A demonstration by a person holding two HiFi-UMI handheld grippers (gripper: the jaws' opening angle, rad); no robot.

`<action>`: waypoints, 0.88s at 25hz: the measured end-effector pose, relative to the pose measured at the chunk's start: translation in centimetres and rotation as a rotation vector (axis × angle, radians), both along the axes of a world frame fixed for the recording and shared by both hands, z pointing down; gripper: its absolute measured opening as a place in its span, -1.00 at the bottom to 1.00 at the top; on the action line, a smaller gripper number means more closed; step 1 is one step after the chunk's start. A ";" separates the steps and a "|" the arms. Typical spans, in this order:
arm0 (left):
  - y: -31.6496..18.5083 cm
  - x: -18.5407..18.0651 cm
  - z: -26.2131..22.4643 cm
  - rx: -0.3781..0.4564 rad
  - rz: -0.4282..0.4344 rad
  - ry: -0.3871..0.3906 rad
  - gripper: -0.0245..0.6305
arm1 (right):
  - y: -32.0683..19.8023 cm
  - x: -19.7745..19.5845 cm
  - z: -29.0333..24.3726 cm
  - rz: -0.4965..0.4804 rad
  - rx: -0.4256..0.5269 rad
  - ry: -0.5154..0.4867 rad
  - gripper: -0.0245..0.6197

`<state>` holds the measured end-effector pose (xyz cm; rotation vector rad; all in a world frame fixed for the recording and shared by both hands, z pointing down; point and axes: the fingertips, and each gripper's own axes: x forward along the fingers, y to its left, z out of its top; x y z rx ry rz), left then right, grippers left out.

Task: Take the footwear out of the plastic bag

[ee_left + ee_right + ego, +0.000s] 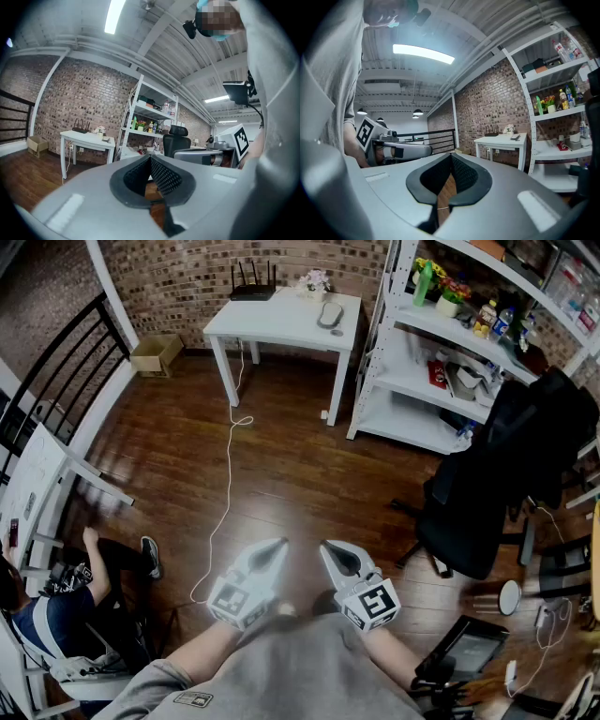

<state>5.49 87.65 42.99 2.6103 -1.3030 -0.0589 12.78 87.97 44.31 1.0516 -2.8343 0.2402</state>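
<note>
No plastic bag or footwear shows in any view. In the head view, both grippers are held close to the person's chest, above the wooden floor, side by side and pointing forward. The left gripper is shut, its black pads meeting at the tip with nothing between them. The right gripper is likewise shut and holds nothing. Each gripper's marker cube appears in the other's view: the right one and the left one.
A white table with a router stands against the brick wall. White shelves hold bottles and clutter at right. A black office chair stands nearby. A white cable runs over the floor. A seated person is at left, beside a black railing.
</note>
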 end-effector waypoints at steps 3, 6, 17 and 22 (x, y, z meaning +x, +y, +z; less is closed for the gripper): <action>-1.4 0.0 0.4 -0.002 0.001 0.001 -0.95 | -1.6 0.5 -0.2 0.014 0.002 -0.002 -0.88; -3.1 -0.1 1.2 0.004 -0.009 -0.009 -0.95 | -3.3 1.1 0.0 0.019 0.004 0.001 -0.88; -18.2 2.0 0.5 0.030 -0.079 -0.063 -0.95 | -18.8 4.1 -0.8 -0.018 0.047 -0.029 -0.88; -24.8 3.6 0.4 0.037 -0.112 -0.061 -0.95 | -25.4 5.9 -1.5 -0.048 0.073 -0.030 -0.88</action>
